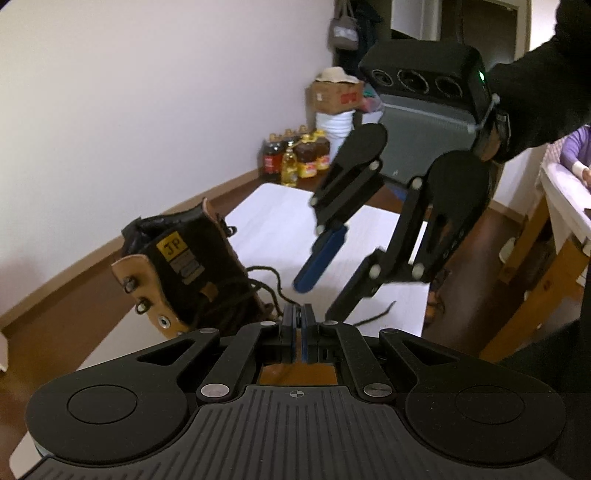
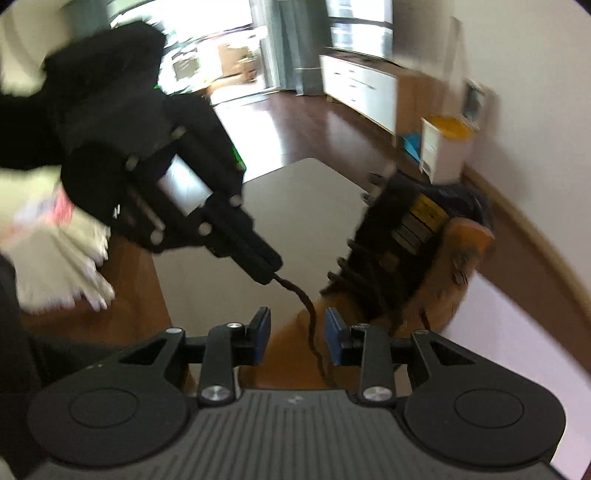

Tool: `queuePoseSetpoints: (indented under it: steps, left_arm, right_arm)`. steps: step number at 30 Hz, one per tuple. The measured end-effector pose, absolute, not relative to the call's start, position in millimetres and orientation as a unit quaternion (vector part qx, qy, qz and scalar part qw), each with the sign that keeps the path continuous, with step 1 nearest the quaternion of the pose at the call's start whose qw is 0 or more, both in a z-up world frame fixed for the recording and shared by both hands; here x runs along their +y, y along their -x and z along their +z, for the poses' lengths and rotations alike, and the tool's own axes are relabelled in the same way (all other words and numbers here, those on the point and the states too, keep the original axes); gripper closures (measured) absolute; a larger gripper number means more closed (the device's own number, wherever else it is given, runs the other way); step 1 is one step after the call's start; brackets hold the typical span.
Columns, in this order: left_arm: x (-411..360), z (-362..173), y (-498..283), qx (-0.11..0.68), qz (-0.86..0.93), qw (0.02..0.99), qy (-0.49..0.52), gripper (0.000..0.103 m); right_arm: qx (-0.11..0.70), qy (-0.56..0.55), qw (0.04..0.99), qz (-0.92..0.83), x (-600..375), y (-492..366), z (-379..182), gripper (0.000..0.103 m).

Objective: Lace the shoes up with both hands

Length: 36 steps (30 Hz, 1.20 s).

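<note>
1. A tan lace-up boot (image 1: 184, 269) stands on the white counter (image 1: 280, 221), left of both grippers in the left wrist view.
2. The left gripper (image 2: 271, 275) is clamped on the dark shoelace (image 2: 306, 314).
3. The right gripper (image 2: 297, 339) stands apart, the shoelace running untouched between its blue pads (image 2: 334, 339).

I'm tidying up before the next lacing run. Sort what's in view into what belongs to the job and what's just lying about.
Belongs to the job:
- boot
- dark lace, its end pinched in the left tool
- right tool, open
- white table the boot sits on

Just lying about:
- oil bottles on the floor
- cardboard box
- white bucket
- hanging bag
</note>
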<state>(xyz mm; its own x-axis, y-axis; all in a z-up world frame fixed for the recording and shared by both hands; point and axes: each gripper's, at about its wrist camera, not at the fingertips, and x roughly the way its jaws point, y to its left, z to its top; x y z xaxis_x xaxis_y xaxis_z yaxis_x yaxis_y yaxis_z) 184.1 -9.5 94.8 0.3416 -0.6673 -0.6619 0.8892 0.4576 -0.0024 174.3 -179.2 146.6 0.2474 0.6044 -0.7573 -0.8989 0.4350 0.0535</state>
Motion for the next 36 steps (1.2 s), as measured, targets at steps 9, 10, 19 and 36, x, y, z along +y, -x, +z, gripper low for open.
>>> queuePoseSetpoints:
  steps: [9,10,19,36]
  left_arm:
    - [-1.2,94.0,-182.2,0.307,-0.484,0.798,-0.187,0.101]
    - [0.4,93.1,-182.6,0.308,-0.481,0.8,-0.185,0.101]
    - [-0.5,90.8,-183.4,0.303,-0.482,0.801,-0.188,0.101]
    - [-3.0,93.0,-184.4,0.298,-0.488,0.794,-0.205,0.101]
  right_arm:
    - [0.336,0.245,0.751,0.513,-161.2,-170.9,139.9,0.099]
    - [0.336,0.243,0.752,0.512,-161.8,-170.5,141.5,0.099]
    - [0.351,0.218,0.76,0.502,-171.6,-169.5,154.5,0.099]
    - [0.352,0.215,0.767,0.491,-178.1,-173.5,141.0,0.073]
